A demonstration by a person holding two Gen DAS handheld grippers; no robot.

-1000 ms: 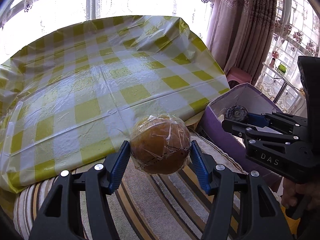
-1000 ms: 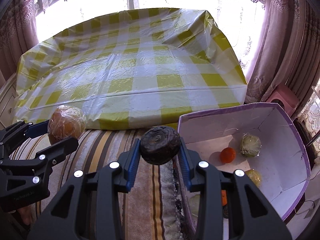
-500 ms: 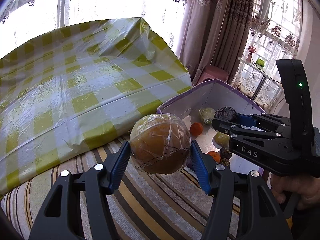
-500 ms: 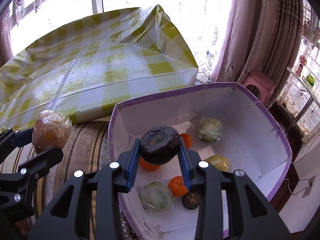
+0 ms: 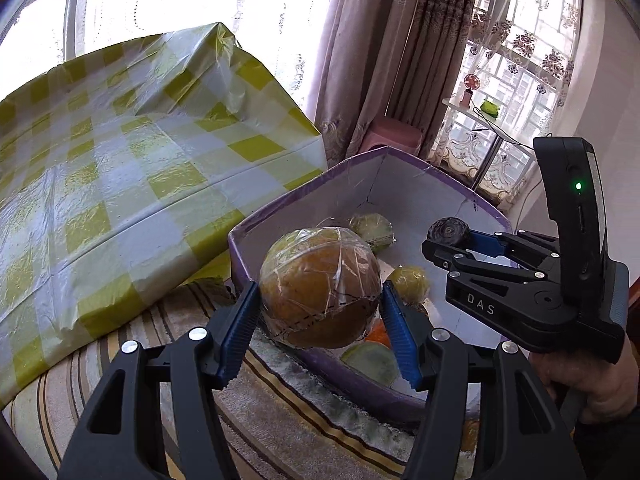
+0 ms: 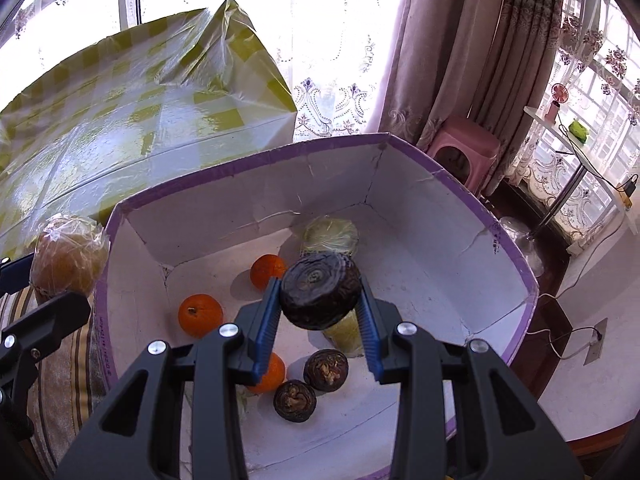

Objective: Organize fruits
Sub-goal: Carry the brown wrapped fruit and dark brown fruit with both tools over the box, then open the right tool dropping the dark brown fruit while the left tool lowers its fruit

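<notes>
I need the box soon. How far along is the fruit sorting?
Mostly done: the purple box already holds oranges, wrapped green fruits and two dark ones. In hand: the right claw grips a dark fruit above it, the left claw a large wrapped fruit. Left: dropping both.

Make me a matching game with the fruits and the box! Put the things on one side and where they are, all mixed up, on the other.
Things:
1. big wrapped fruit
2. dark wrinkly fruit
3. orange
4. purple-edged box

Places:
A. lying on the box floor
B. pinched in the right tongs
C. pinched in the left tongs
D. beside the yellow checked cloth

Pairs: 1-C, 2-B, 3-A, 4-D
</notes>
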